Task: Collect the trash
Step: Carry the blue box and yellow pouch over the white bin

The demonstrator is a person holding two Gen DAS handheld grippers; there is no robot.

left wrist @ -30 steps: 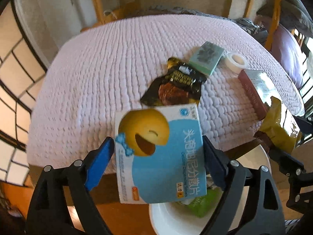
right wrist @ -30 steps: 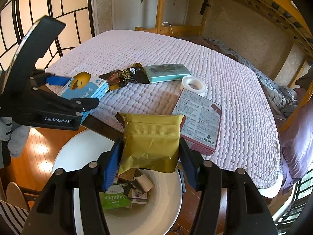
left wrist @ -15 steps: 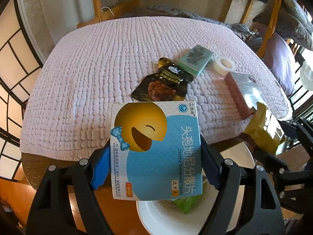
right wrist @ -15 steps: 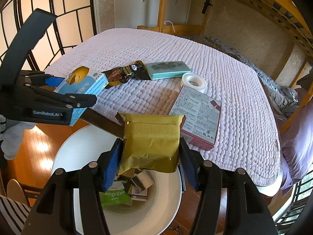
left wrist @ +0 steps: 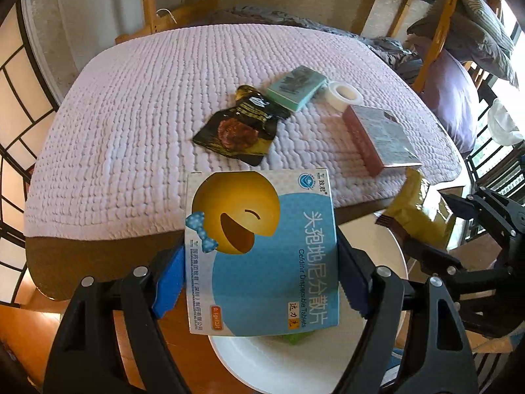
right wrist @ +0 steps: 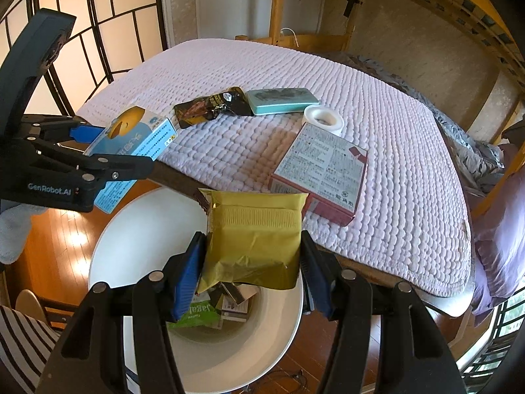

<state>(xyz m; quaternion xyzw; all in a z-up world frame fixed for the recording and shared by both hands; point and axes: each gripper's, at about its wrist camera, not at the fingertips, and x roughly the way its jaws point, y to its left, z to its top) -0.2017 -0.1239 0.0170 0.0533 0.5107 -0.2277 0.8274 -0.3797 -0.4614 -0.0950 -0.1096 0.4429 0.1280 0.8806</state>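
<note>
Two claws hang over a round white plastic bin (right wrist: 137,236), each clamped on one piece of trash. Nearest, the right claw (right wrist: 251,262) squeezes a crinkled gold foil pouch (right wrist: 252,233) between its blue pads, directly above the bin's mouth, where a green snack wrapper (right wrist: 197,315) and small cartons already lie. Just beyond, over the bin's left rim, the left claw (left wrist: 259,272) has just been closing and now grips a flat blue medicine box with a yellow laughing face (left wrist: 259,249) by its two side edges. Farther off, on the pale pink quilted bed (right wrist: 377,105), a dark red flat box with a printed label (right wrist: 321,170) lies nearest the edge, then a white tape roll (right wrist: 323,118), a teal rectangular box (right wrist: 282,100) and a black food pouch (right wrist: 210,106) touching it.
</note>
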